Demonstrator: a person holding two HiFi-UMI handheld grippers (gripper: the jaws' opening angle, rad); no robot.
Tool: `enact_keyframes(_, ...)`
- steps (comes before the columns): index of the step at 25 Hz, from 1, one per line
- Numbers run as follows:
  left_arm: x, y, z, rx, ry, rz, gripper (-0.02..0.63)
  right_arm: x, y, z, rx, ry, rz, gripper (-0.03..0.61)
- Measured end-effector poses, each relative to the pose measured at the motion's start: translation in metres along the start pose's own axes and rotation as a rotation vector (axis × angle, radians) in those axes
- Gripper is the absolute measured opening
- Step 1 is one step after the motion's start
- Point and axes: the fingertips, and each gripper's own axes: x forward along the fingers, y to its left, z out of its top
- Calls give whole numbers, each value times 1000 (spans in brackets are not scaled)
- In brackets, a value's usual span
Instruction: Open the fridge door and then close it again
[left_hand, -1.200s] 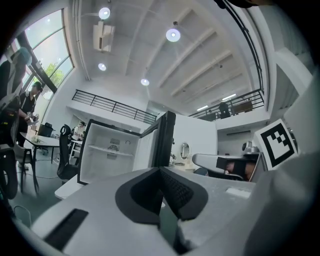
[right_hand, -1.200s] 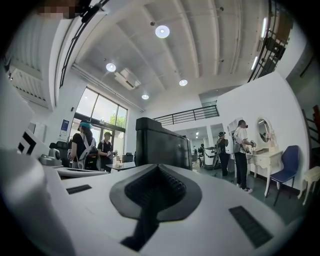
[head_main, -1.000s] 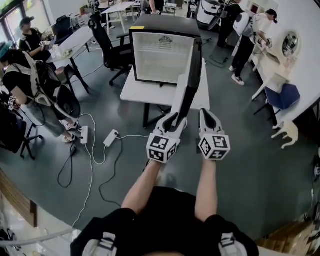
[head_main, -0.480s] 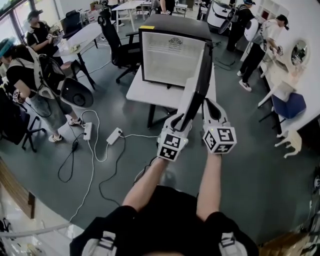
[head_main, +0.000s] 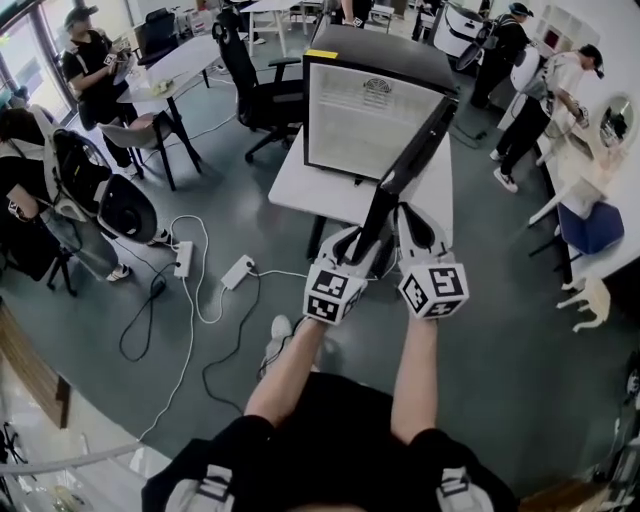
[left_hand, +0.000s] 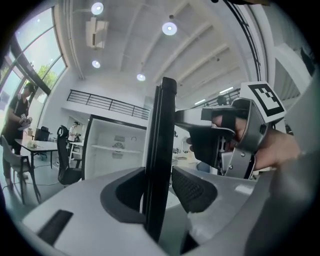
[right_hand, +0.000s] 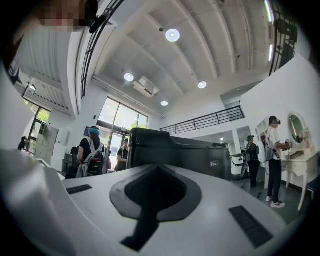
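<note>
A black fridge (head_main: 375, 95) with a white inside stands open on a white table (head_main: 300, 185). Its door (head_main: 410, 165) swings out toward me, edge on. My left gripper (head_main: 352, 240) has the door's free edge (left_hand: 160, 150) between its jaws. The jaws are opening: a gap shows at the right pad (left_hand: 192, 187), so the pads no longer clamp the door. My right gripper (head_main: 410, 225) is shut and empty just right of the door, level with the left one. In the right gripper view, the right gripper (right_hand: 156, 192) points at the fridge's dark outer side (right_hand: 175, 147).
A black office chair (head_main: 255, 80) stands left of the table. Cables and power strips (head_main: 238, 270) lie on the grey floor at the left. People sit at desks far left (head_main: 90, 60), and others stand at a white counter at the right (head_main: 560, 85).
Both grippers have moved forward toward the fridge alongside the door. The door's free edge has swung a little toward the cabinet, and the fridge looks nearer.
</note>
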Motion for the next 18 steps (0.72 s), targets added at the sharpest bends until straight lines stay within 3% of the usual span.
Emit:
enact_keyframes(5, 3, 65, 8, 3, -25, -35, 160, 55, 27, -3, 4, -22, 61, -5)
enact_keyframes(10, 17, 140, 20, 7, -36, -63, 160, 123, 45, -12, 13, -71, 69, -5)
enact_keyframes(18, 57, 242, 32, -61, -54, -129, 160, 228, 48, -26, -11, -50, 41, -5)
